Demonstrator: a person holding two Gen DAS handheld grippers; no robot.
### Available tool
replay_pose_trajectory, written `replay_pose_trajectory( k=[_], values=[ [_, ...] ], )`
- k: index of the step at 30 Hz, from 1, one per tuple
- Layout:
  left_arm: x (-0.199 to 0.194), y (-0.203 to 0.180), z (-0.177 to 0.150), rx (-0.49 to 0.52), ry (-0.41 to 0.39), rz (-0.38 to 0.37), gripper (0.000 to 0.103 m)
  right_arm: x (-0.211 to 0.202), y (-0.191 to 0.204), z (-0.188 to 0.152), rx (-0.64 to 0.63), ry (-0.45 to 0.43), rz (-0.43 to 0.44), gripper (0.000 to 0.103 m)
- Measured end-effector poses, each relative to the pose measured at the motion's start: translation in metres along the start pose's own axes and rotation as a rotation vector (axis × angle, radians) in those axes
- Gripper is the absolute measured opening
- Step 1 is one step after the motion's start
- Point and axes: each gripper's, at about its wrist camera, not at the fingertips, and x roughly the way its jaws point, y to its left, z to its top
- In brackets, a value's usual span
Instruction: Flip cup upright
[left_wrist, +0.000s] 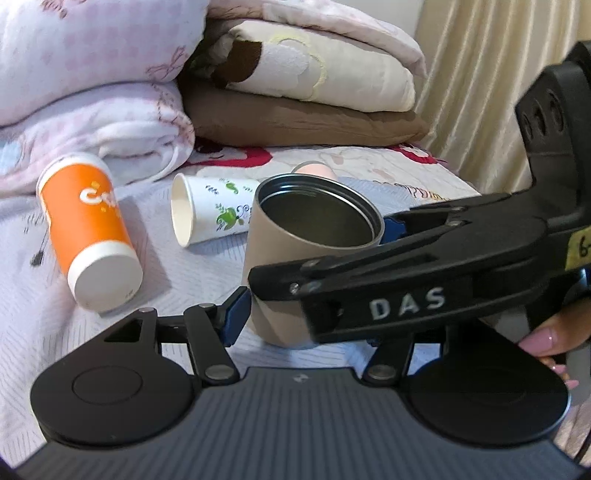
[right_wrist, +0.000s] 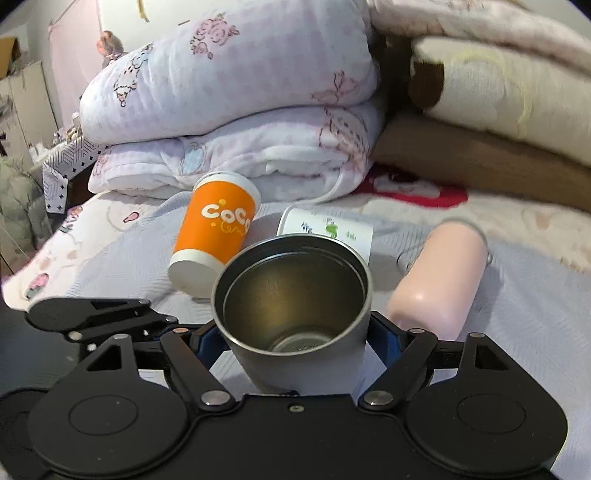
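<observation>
A beige metal tumbler (left_wrist: 280, 266) with a steel inside stands nearly upright on the bed, mouth up and tilted a little. It also shows in the right wrist view (right_wrist: 295, 314). My right gripper (right_wrist: 295, 343) is shut on the tumbler, one blue pad on each side of its body. In the left wrist view the right gripper crosses from the right (left_wrist: 325, 258). My left gripper (left_wrist: 295, 325) sits close in front of the tumbler's lower part; its left blue pad (left_wrist: 232, 317) shows beside the tumbler and the other is hidden.
An orange paper cup (left_wrist: 88, 232) and a white leaf-print paper cup (left_wrist: 210, 210) lie on their sides behind the tumbler. A pink bottle (right_wrist: 439, 280) lies to the right. Folded blankets (right_wrist: 236, 110) are stacked at the back. A curtain (left_wrist: 480, 74) hangs right.
</observation>
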Motion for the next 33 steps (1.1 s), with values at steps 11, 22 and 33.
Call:
replay_pose_trajectory(
  k=[11,22,33],
  values=[
    [-0.009,0.006,0.006,-0.092,0.056,0.041,0.060,-0.015,0.000,-0.003,0.041,0.005,0.000,0.085],
    [-0.059,-0.005,0.007,-0.080,0.150,0.206,0.067,-0.095,-0.016,-0.010,0.124,-0.132,-0.159,0.089],
    [-0.132,-0.019,0.048,-0.162,0.115,0.246,0.095,-0.169,0.007,0.002,0.135,-0.171,-0.246,0.089]
  ],
)
